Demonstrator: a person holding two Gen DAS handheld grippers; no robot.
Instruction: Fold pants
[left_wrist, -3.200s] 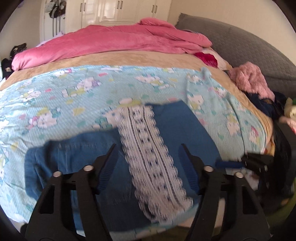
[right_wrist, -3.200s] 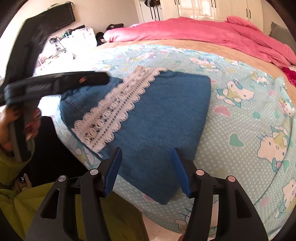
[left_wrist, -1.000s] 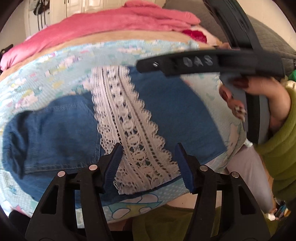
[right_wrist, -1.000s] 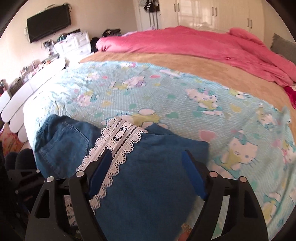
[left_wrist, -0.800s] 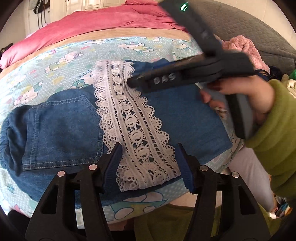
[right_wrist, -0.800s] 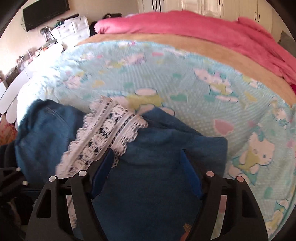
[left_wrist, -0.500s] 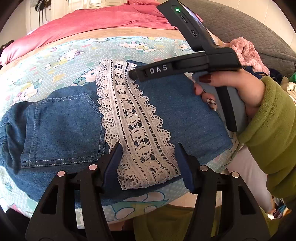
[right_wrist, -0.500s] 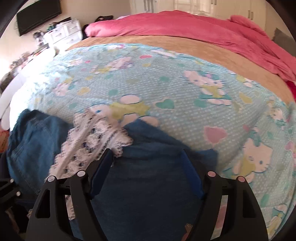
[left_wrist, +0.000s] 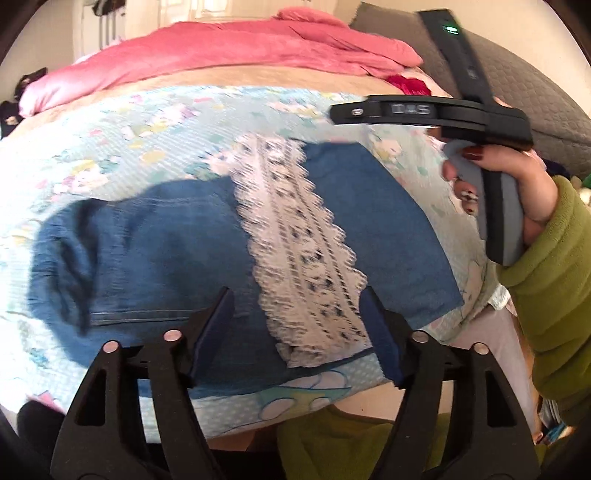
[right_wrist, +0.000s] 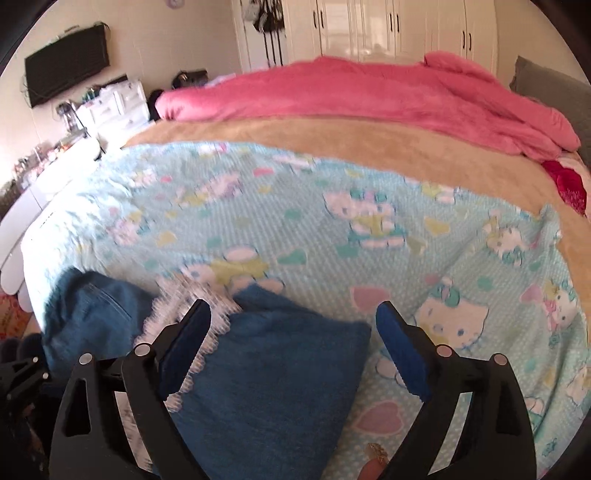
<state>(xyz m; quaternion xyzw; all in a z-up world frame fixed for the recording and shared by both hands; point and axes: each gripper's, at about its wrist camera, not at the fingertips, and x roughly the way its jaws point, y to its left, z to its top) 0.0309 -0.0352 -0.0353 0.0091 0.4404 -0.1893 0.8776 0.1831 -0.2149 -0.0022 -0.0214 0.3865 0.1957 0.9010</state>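
the folded pants (left_wrist: 177, 251), blue denim with a white lace strip (left_wrist: 299, 251) running down the middle, lie flat on the near edge of the bed, on the light blue cartoon-cat sheet (right_wrist: 332, 229). in the left wrist view a back pocket seam shows on the left part and the plain folded leg lies right of the lace. in the right wrist view the pants (right_wrist: 273, 376) fill the lower left, their folded corner reaching toward the cat print.

the left gripper (left_wrist: 295, 328) hangs above the near hem of the pants, its jaws opening, the 2 blue pads wide apart with the lace end seen between them but nothing pressed. the right gripper (right_wrist: 291, 339) is also opening, its pads standing very wide over the folded corner, gripping nothing. from the left wrist view the right gripper (left_wrist: 424, 110) shows side-on above the far right of the pants, carried by a hand (left_wrist: 517, 184) in a green sleeve (left_wrist: 550, 302); from that angle i cannot tell how its jaws stand.

further out, a tan blanket (right_wrist: 332, 136) crosses the bed, then a heaped pink duvet (right_wrist: 369, 96). a grey headboard cushion (left_wrist: 535, 85) sits at the right, white wardrobes (right_wrist: 388, 29) behind, and a dark tv (right_wrist: 66, 70) on the left wall.
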